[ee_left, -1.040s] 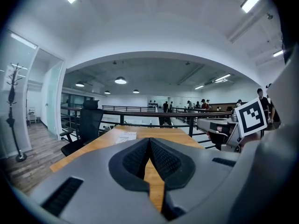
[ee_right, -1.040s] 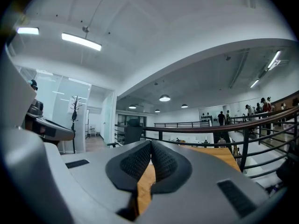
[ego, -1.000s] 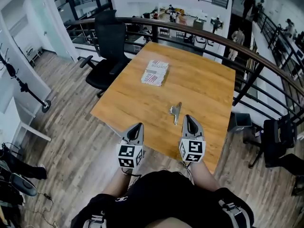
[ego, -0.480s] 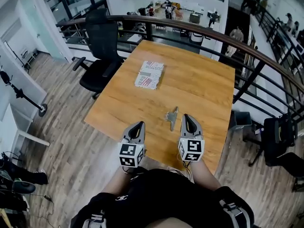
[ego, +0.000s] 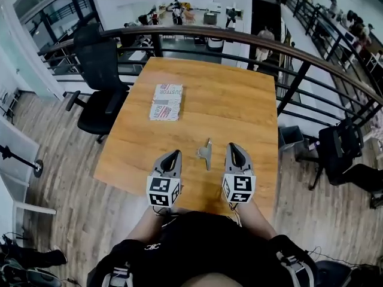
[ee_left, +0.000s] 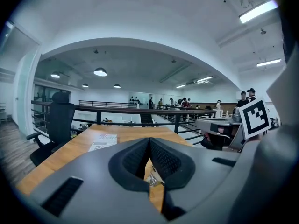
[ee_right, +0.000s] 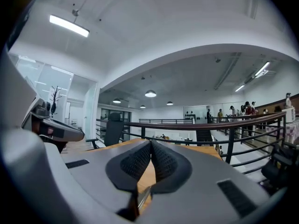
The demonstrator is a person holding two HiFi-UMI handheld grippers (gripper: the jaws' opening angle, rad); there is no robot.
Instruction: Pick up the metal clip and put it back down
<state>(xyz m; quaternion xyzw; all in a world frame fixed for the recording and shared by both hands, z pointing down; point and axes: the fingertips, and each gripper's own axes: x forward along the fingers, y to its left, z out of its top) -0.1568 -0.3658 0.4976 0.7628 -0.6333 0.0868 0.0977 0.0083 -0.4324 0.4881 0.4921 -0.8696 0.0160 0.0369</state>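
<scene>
The clip [ego: 205, 154] is lying flat on the table [ego: 239, 100], in the lower middle of the head view, near the table's bottom edge. It is sitting between your two grippers and touching neither. You are holding the left gripper [ego: 172, 156] just to the left of it and the right gripper [ego: 234, 149] just to the right, both pointing toward the top of the frame, with their marker cubes sitting about at the table's bottom edge. In the left gripper view, the pads [ee_left: 133, 160] are pressing together at their tips and pinching nothing; the clip is showing on the wood through the narrow gap under them, just below the centre of the frame. In the right gripper view, the pads [ee_right: 166, 161] are meeting the same way, closed on nothing, with bare wood showing beneath them. A booklet [ego: 166, 102] is lying on the upper left part of the table, well apart from the clip. A chair [ego: 99, 70] is standing beside the table's left edge, in the upper left of the head view. A railing [ego: 287, 46] is running across the top of the frame behind the table.
</scene>
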